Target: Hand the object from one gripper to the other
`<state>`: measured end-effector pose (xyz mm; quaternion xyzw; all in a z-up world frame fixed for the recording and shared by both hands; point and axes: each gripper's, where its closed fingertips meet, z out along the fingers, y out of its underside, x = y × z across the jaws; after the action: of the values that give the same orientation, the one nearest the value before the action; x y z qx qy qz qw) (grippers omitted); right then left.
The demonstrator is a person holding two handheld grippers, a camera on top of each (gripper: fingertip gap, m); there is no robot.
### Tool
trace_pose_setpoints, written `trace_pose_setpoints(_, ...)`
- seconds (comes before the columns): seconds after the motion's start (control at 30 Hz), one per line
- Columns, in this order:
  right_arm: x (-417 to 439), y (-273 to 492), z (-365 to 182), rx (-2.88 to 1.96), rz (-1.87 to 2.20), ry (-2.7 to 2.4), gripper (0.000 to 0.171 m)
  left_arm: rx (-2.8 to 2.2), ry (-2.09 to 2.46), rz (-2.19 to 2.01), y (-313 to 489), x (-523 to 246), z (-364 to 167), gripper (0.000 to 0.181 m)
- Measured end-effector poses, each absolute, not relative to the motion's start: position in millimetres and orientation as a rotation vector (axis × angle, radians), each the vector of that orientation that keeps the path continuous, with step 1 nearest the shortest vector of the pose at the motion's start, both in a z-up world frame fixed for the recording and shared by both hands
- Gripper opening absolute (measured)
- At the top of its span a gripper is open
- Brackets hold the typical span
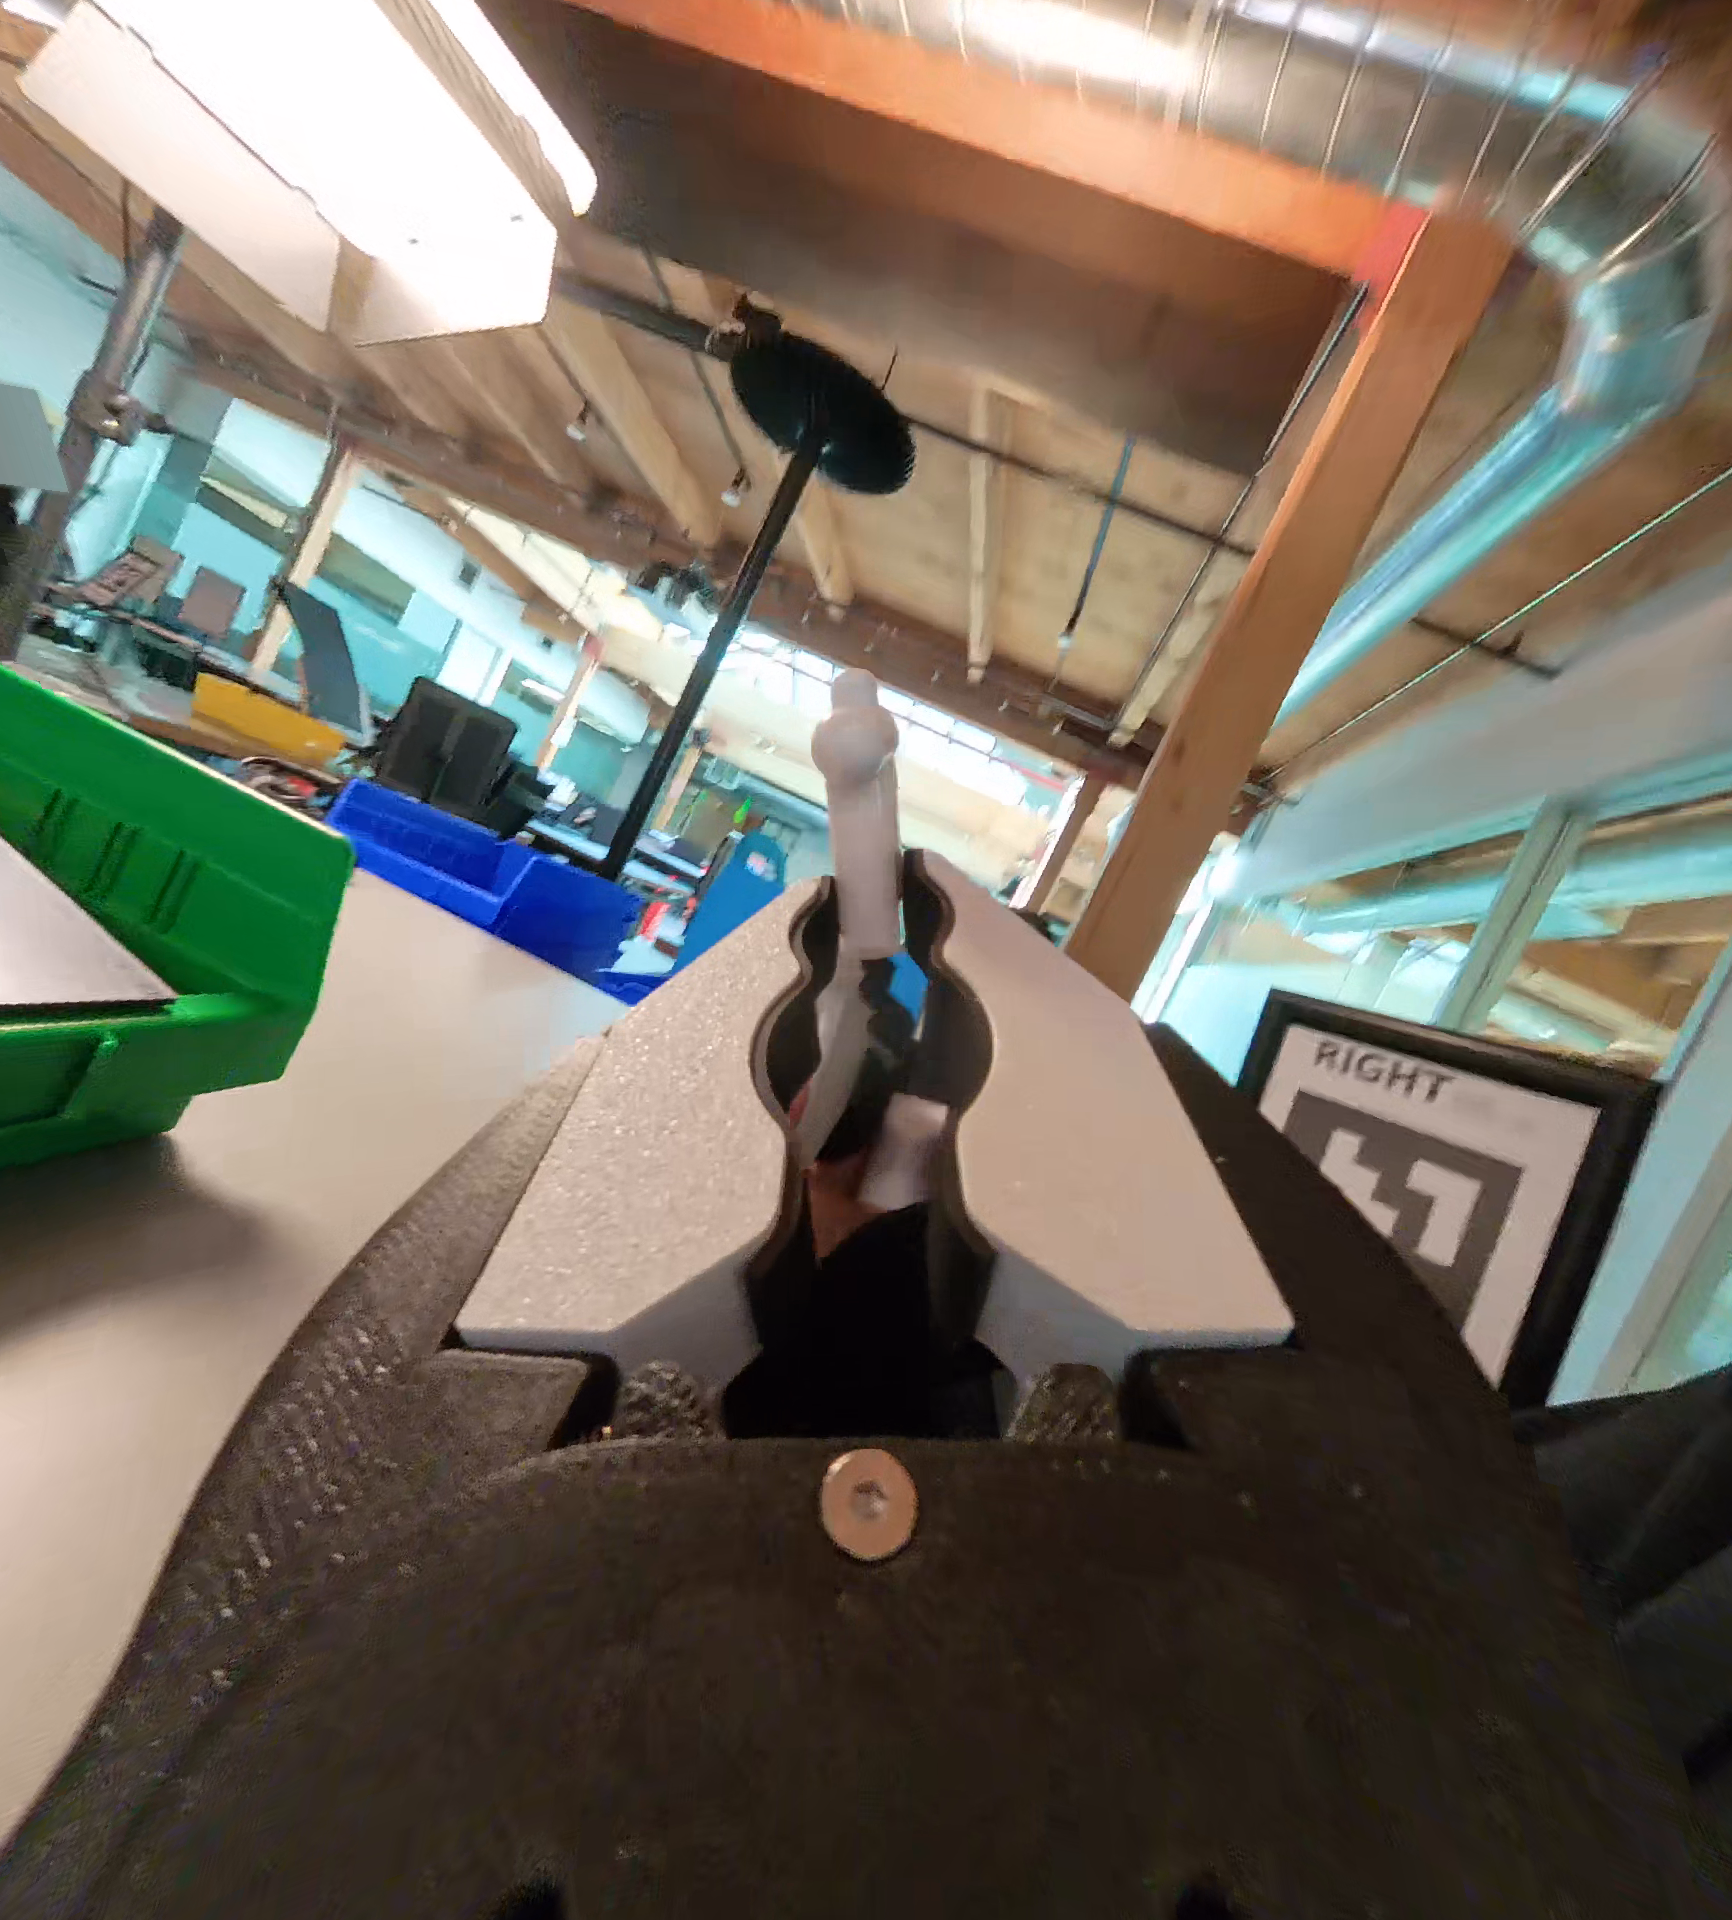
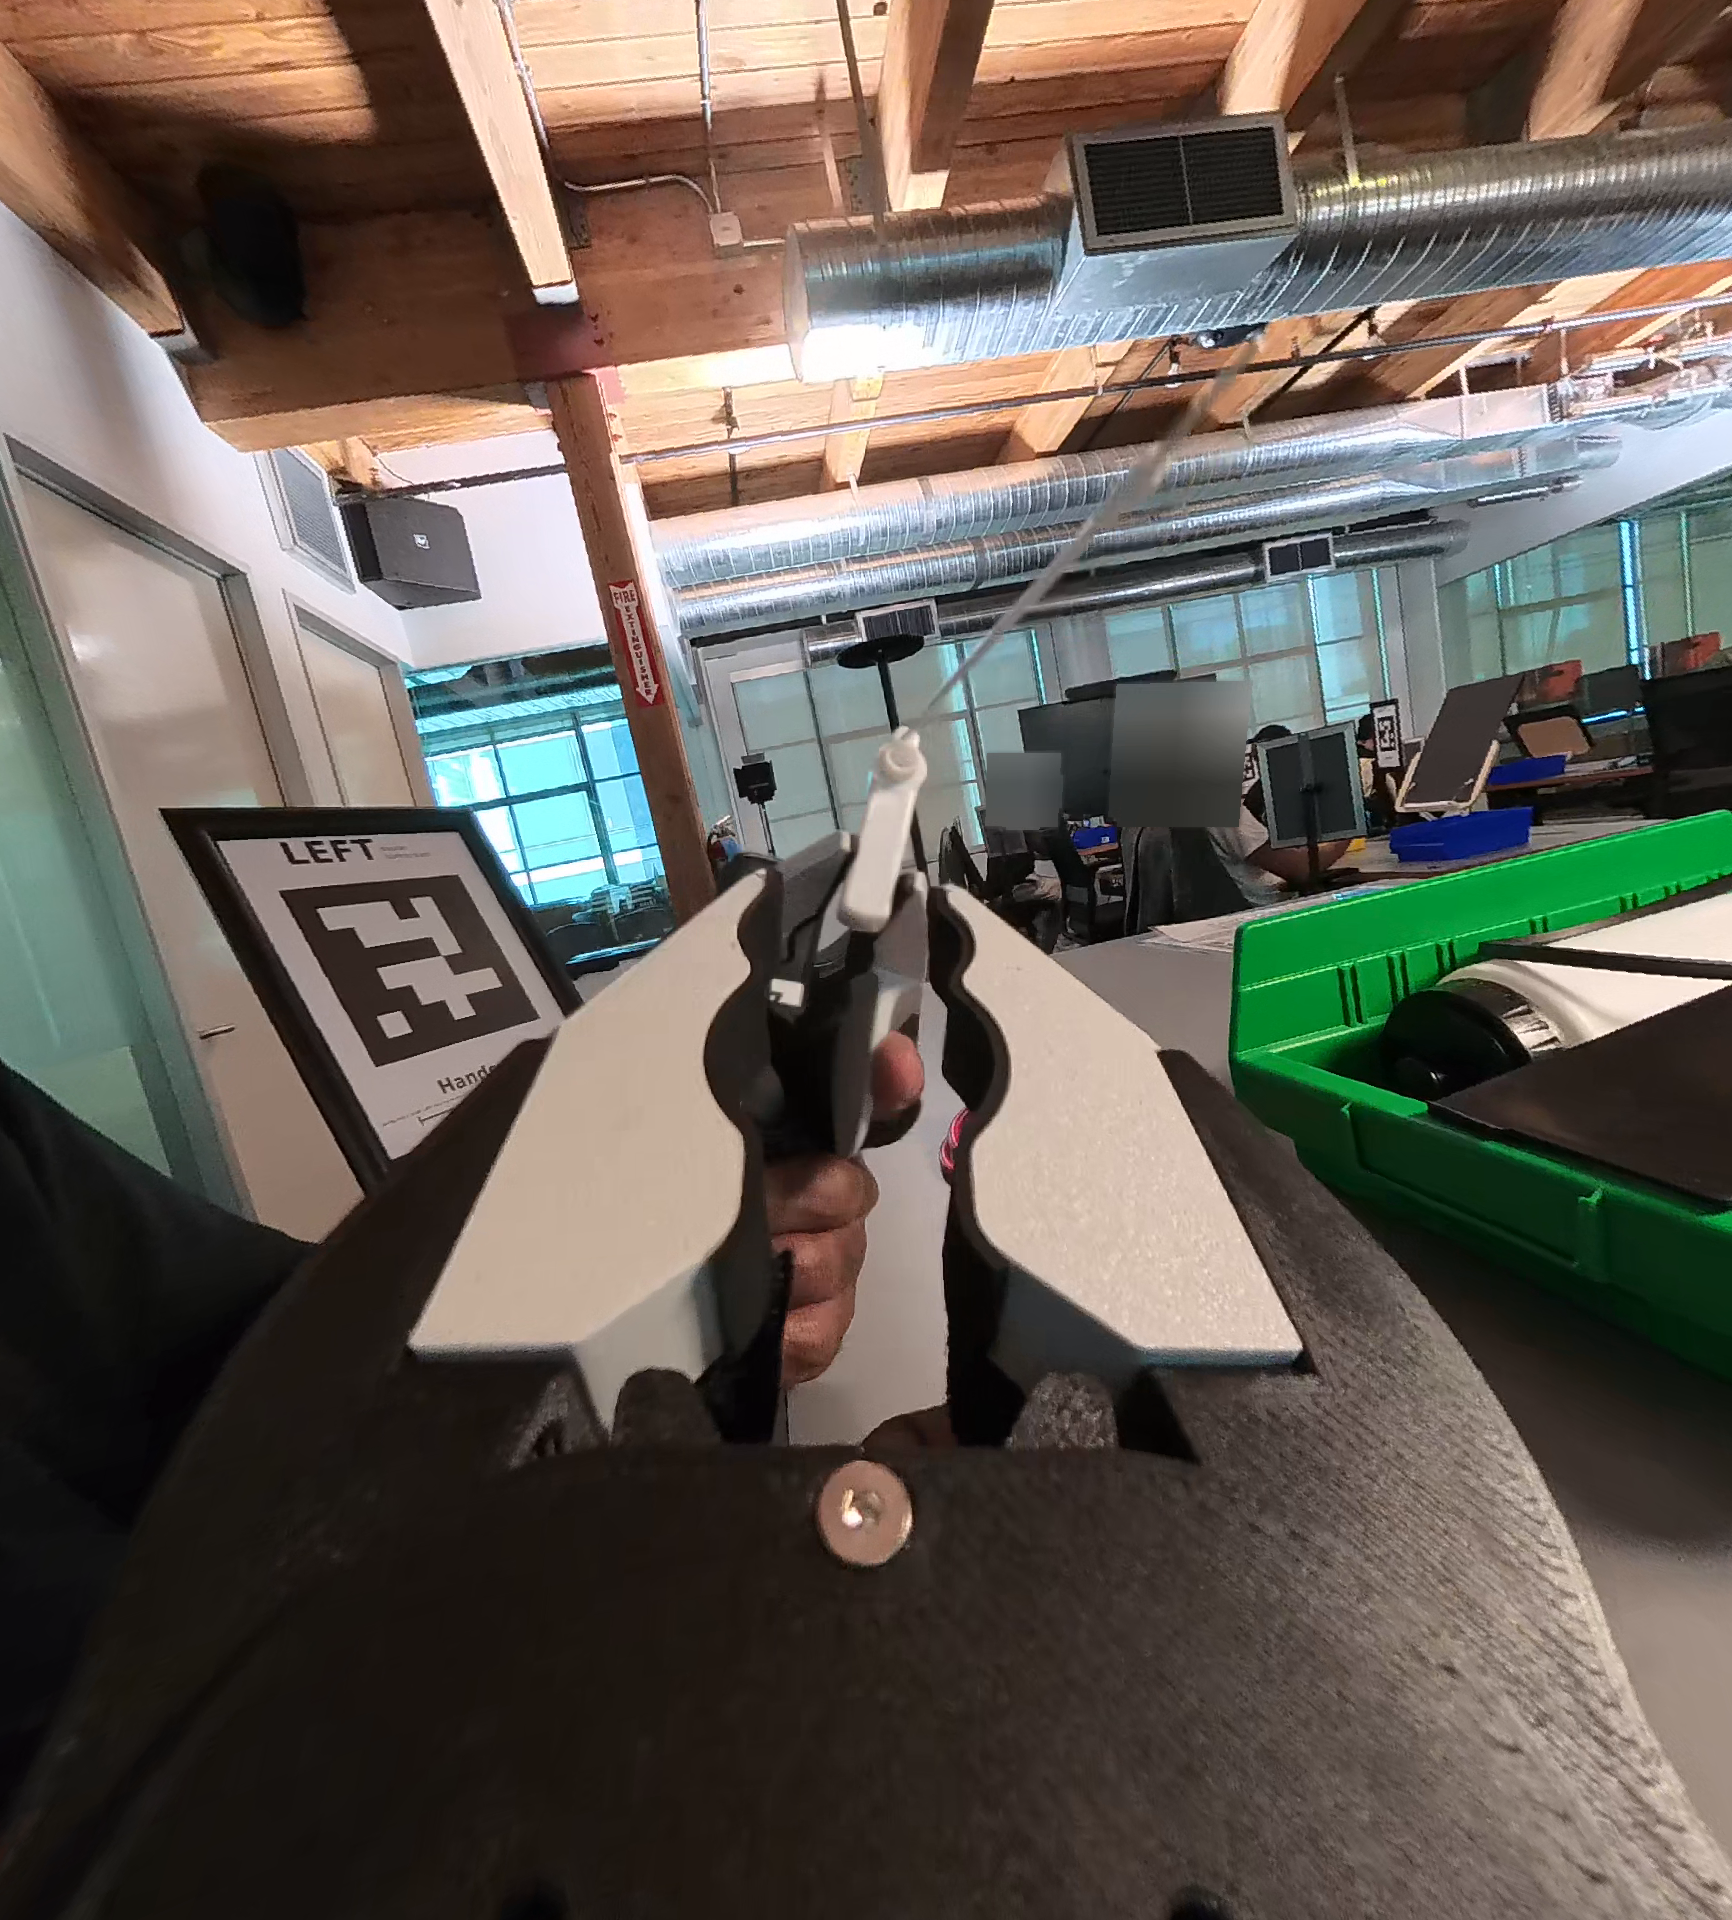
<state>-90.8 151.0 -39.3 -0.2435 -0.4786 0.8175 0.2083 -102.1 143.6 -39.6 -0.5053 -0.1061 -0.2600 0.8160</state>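
The object is a small white plastic piece [image 1: 857, 831] with a knob at its top. In the right wrist view [image 2: 881, 842] a thin grey rod runs up from it. My left gripper [image 1: 867, 883] is shut on the object's lower part, and the rest sticks up past the tips. My right gripper [image 2: 849, 888] faces it with its jaws apart, and the object stands between its tips. I cannot tell whether the tips touch it. The left gripper's grey fingers [image 2: 898, 987] and a hand [image 2: 826, 1226] show through that gap.
A green bin [image 1: 114, 862] sits on the grey table [image 1: 218, 1299] at the left. It shows at the right in the right wrist view [image 2: 1464, 1039], holding black sheets and a roll. Blue bins [image 1: 488, 873] stand behind. Marker cards [image 1: 1413, 1174] [image 2: 394, 966] ride on the grippers. Only a small space, under 4 cm, lies between the two pairs of fingers.
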Motion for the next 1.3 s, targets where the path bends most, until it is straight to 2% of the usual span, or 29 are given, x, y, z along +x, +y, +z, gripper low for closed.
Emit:
trace_pose_setpoints(0.27,-93.7,152.2,-40.4,-0.703,2.277,-1.332,0.027,-1.189,-0.11,-0.521,154.3,-80.8,-50.8,0.013)
trace_pose_setpoints(0.43,-88.9,148.5,-39.9,-0.669,2.311,-1.357,0.013,-1.246,-0.063,-0.441,160.4,-73.1,-57.4,0.013)
trace_pose_setpoints(0.73,-88.3,145.9,-40.8,-0.664,2.3,-1.375,0.013,-1.312,-0.013,-0.37,165.7,-66.2,-65.0,0.014)
trace_pose_setpoints(0.9,-89.3,145.8,-41.2,-0.673,2.296,-1.376,0.012,-1.287,-0.028,-0.332,151.5,-82.3,-56.1,0.024)
trace_pose_setpoints(1.3,-82.7,120.6,-49.0,-0.571,2.197,-1.536,0.012,-1.309,0.035,-0.371,138.3,-75.4,-45.2,0.03)
